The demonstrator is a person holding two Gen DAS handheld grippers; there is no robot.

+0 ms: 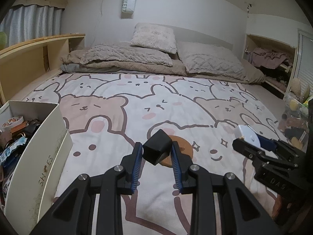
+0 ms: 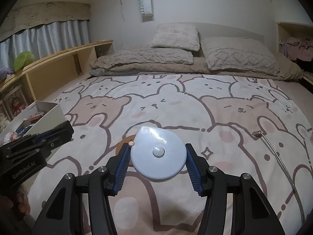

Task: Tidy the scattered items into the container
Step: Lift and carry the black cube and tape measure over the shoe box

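Both our grippers loaded above the bedspread [image 1: 121, 117].
Left gripper [image 1: 157, 152] level, clamping a black block [image 1: 157, 149]; right gripper [image 2: 157, 156] level, pinching a white tape measure [image 2: 156, 154].

Bed [image 2: 176, 105] with animal-print cover, pillows [image 2: 176, 37] at white wall [image 2: 215, 2]. Wooden shelf [image 2: 58, 66] left, below curtains [image 2: 49, 37].

My left gripper [image 1: 156, 152] is black with blue ribbed pads and holds a matte black box [image 1: 157, 149]; my right gripper [image 2: 156, 154] has the same black and blue, around a glossy pale blue-white tape measure [image 2: 158, 153]. Under them the bedspread [image 1: 137, 105] is white, printed with brown-outlined bears and rabbits in beige and white with pink cheeks. The coaster [image 1: 183, 152] is cork brown, and the shoe box [image 1: 49, 137] is cream with gold lettering.
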